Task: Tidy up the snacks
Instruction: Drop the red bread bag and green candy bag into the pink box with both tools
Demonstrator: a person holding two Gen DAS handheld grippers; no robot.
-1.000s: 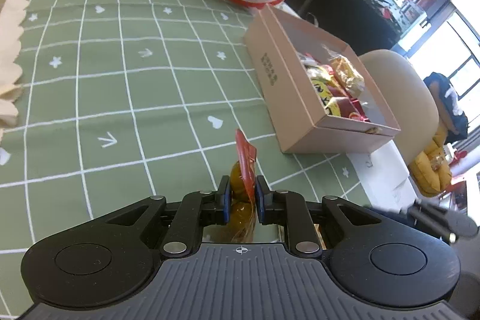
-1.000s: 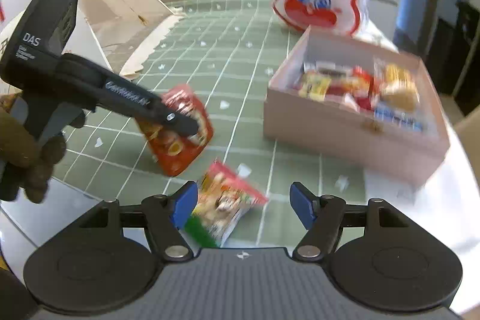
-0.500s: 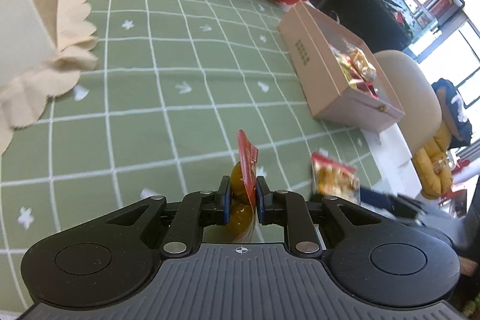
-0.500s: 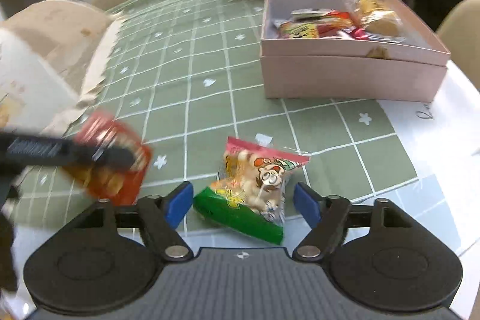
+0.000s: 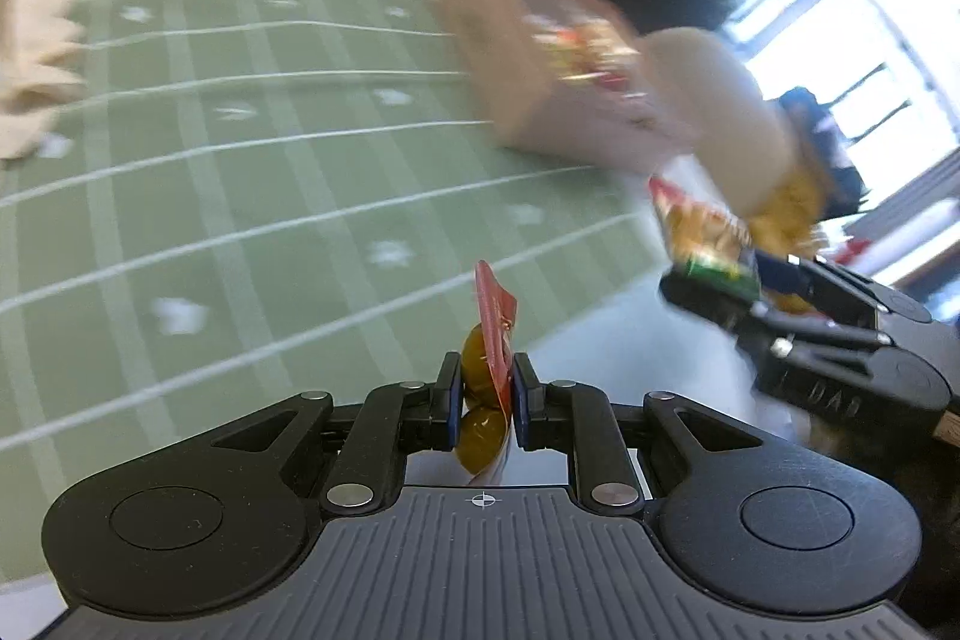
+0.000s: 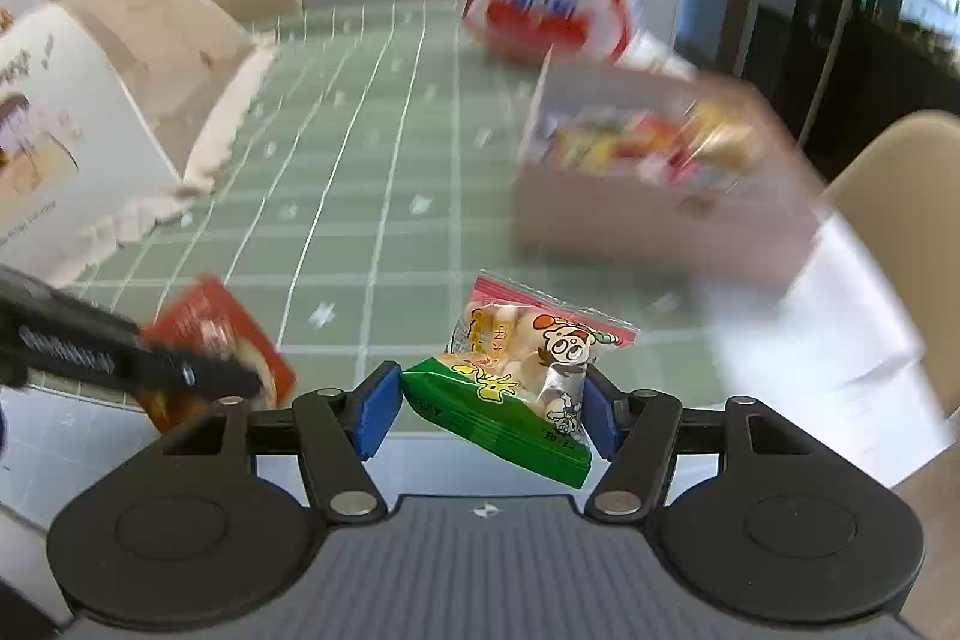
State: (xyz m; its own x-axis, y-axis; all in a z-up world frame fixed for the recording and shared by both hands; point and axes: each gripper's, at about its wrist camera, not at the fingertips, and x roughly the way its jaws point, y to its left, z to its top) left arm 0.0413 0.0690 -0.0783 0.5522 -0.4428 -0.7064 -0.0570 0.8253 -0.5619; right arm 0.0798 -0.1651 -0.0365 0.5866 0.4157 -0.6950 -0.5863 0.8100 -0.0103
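My left gripper is shut on a red snack packet, held edge-on above the green checked tablecloth; the packet also shows in the right wrist view. My right gripper is closed on a green and pink snack bag, lifted off the table; it also shows in the left wrist view. The pink snack box, open and holding several packets, stands to the right on the table and is blurred.
A red and white rabbit-face bag stands at the far side behind the box. A white paper bag with a scalloped edge lies at the left. A beige chair is at the right. The table's white edge is near both grippers.
My right gripper has closed on the green and pink bag and lifted it off the table. My left gripper still holds the red packet; both views have swung and blurred.
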